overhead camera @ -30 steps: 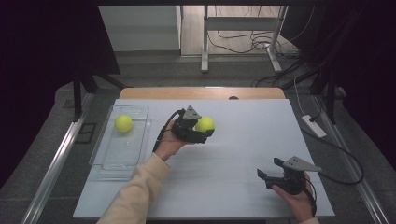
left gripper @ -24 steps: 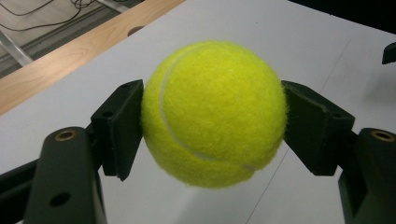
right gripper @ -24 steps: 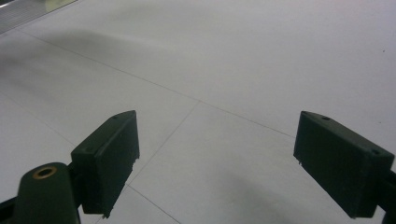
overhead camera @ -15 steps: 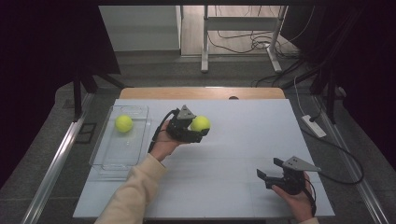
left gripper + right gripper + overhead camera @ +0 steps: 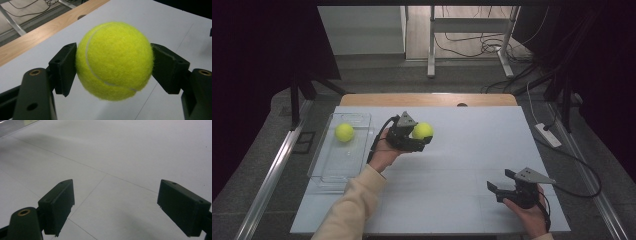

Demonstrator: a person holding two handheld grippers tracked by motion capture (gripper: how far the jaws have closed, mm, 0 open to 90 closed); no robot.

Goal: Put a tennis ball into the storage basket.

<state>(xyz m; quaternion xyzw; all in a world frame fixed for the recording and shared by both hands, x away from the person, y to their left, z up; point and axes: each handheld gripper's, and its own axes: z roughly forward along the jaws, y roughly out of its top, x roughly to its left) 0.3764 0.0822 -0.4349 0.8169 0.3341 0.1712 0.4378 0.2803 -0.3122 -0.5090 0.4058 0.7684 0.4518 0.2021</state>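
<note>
A yellow-green tennis ball [image 5: 422,131] is clamped between the jaws of my left gripper [image 5: 424,134], held above the white table left of centre. In the left gripper view both pads [image 5: 64,67] press on the sides of this ball [image 5: 115,60], which hangs clear of the surface. A second tennis ball [image 5: 344,132] lies in the clear plastic tray [image 5: 328,170] at the table's left. My right gripper [image 5: 498,184] rests low near the front right of the table, open, and in the right gripper view nothing is between its jaws [image 5: 117,207].
The white table top [image 5: 472,145] has a wooden strip [image 5: 427,99] along its far edge. Cables lie on the floor beyond the table, and a white power strip [image 5: 548,134] lies off its right side. Metal rails run along both sides.
My left gripper, with the ball held in it, has shifted slightly to the left, toward the tray. The right gripper has stayed where it was.
</note>
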